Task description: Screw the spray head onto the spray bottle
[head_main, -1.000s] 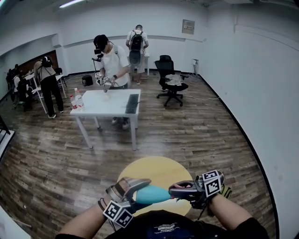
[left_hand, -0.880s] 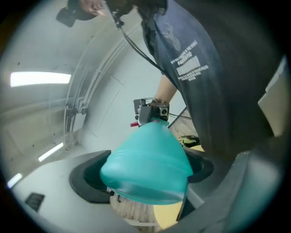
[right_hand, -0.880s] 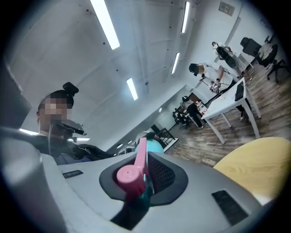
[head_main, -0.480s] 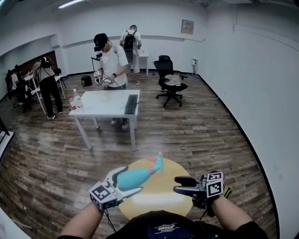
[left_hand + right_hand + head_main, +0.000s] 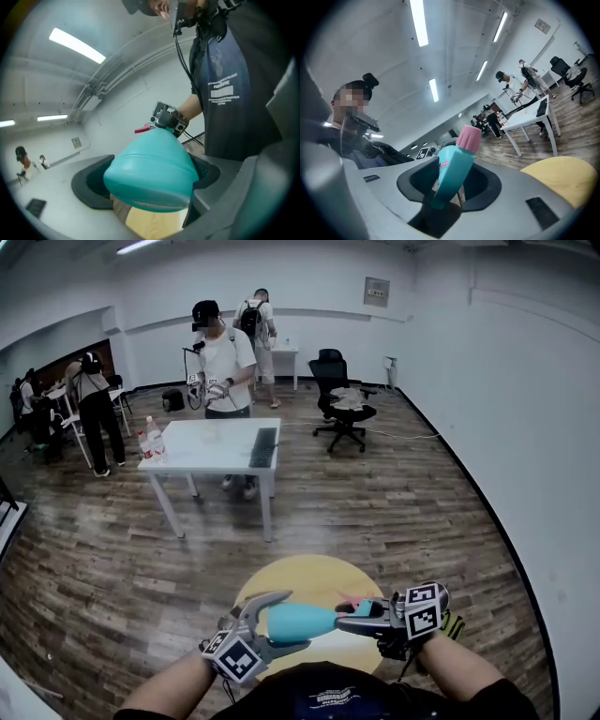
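You stand in a white-walled room with a wood-plank floor (image 5: 403,512), and a round yellow bench (image 5: 314,577) sits right below you.

The fingers (image 5: 89,185) of your left gripper (image 5: 281,622) are clamped on the fat teal body of the spray bottle (image 5: 150,171). They hold it lying roughly level just above the near edge of the yellow bench. The fingers (image 5: 415,179) of your right gripper (image 5: 349,618) have just been closing, and the spray head (image 5: 452,166) stands between them. They appear pinched on its lower part, with its pink nozzle (image 5: 468,138) poking up past them.

The head already sits at the bottle's neck, in line with the body, so the mating looks done. I judge you are in the middle of the turning. No view shows the thread, so I cannot tell how tight it is. What is probably left is more twists until it stops, then setting the bottle down on the yellow bench.

By count, you have one spray bottle, one spray head and two grippers, and nothing else lies on the yellow bench. Well beyond the yellow bench there is one white table (image 5: 220,448) and one black office chair (image 5: 339,395). At least three other people (image 5: 223,357) are standing there too.
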{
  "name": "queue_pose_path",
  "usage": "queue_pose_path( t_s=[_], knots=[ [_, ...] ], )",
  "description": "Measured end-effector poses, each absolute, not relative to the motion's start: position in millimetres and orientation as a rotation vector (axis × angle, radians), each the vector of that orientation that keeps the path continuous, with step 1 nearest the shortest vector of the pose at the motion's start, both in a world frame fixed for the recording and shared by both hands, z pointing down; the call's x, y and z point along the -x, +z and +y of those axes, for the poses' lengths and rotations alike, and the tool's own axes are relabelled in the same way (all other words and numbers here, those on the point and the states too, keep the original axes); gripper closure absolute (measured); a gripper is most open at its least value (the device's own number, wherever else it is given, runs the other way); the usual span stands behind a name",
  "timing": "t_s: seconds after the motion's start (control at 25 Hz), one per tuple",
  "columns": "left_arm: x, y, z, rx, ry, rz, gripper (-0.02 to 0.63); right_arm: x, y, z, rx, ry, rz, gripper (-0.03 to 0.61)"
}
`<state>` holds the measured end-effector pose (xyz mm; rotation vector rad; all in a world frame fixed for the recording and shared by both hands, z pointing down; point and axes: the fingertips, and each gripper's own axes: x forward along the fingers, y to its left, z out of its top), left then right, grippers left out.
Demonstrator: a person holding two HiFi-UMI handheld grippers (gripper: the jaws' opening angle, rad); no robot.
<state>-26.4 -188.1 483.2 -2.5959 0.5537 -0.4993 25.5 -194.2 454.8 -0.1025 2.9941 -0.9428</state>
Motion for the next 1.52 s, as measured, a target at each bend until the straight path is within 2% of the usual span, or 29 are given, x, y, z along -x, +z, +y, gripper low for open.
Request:
queue_pose_path(
  t_s=[0.32, 0.48, 0.6, 0.68, 0.88, 1.0, 1.12, 1.16, 1.2, 1.52],
  knots=[
    [21.3, 477.9, -171.0, 1.976, -0.597, 0.505, 0.121, -31.8, 464.6, -176.6, -0.146, -1.154, 2.906, 0.423],
    [35.0, 481.8, -189.4, 2.473, -0.522, 0.546, 0.12, -26.0, 452.4, -189.7, 0.016, -0.974, 2.939, 0.407],
    [49.0, 487.8, -208.8, 2.83, -0.351, 0.616, 0.12, -37.9, 457.0, -205.7, 0.191, -0.898, 2.955, 0.35],
    [60.0, 489.0, -218.7, 2.977, -0.26, 0.683, 0.12, -49.7, 463.3, -211.7, 0.259, -0.927, 2.936, 0.336],
    [75.4, 497.3, -230.1, 3.148, -0.168, 0.747, 0.12, -55.3, 473.5, -219.2, 0.372, -0.863, 2.993, 0.299],
    [64.8, 497.5, -220.6, 3.09, -0.22, 0.694, 0.12, -42.7, 468.4, -211.2, 0.309, -0.859, 3.023, 0.291],
    [37.9, 492.3, -196.5, 2.872, -0.362, 0.564, 0.12, -28.1, 463.2, -199.6, 0.21, -0.896, 3.036, 0.291],
    [31.8, 489.9, -190.4, 2.788, -0.417, 0.549, 0.12, -25.3, 462.0, -195.0, 0.171, -0.905, 3.036, 0.317],
    [28.9, 487.3, -186.3, 2.7, -0.472, 0.554, 0.123, -24.4, 461.5, -190.4, 0.135, -0.911, 3.036, 0.419],
    [24.4, 480.5, -168.2, 1.959, -0.636, 0.496, 0.121, -29.2, 472.6, -163.2, -0.14, -1.099, 2.993, 0.42]
  ],
)
